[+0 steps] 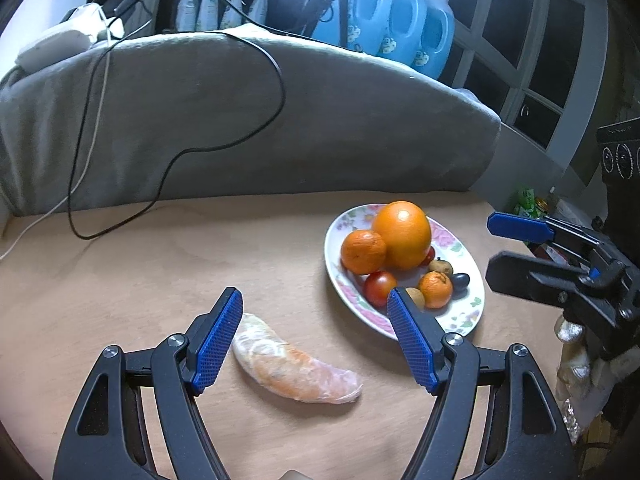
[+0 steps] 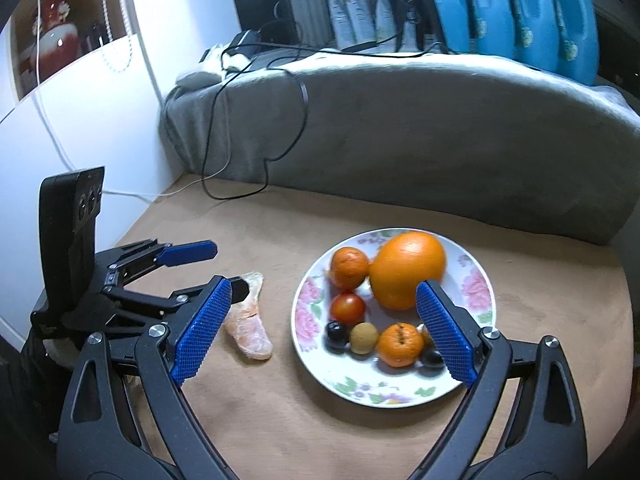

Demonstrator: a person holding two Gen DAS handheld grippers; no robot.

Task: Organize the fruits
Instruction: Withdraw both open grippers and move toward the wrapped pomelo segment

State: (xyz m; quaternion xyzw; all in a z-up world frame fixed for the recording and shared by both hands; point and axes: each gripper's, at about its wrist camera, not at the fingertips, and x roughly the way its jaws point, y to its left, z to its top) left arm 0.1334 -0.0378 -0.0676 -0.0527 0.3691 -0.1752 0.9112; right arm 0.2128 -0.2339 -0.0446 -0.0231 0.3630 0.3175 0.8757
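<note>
A tan wooden tabletop (image 1: 160,272) backed by a grey blanket-draped mound (image 1: 280,120), with one wrapped fruit piece still lying off the plate.

The left gripper (image 1: 316,332) is held wide and empty above the film-wrapped, peeled orange citrus segment (image 1: 294,368), which lies on the bare table just beside the white floral-rimmed ceramic plate (image 2: 476,280). A sound pickup would probably be made by lowering the pads astride the segment's thicker end and closing gently, since the soft wrapped flesh is likely to be crushed. The right gripper (image 2: 324,332), also wide and empty, hovers over the plate. The plate holds a large orange (image 2: 408,268), two small mandarins (image 2: 349,267), a red tomato (image 2: 347,307), a tan longan-like fruit (image 2: 363,338) and dark grapes (image 2: 335,333).
</note>
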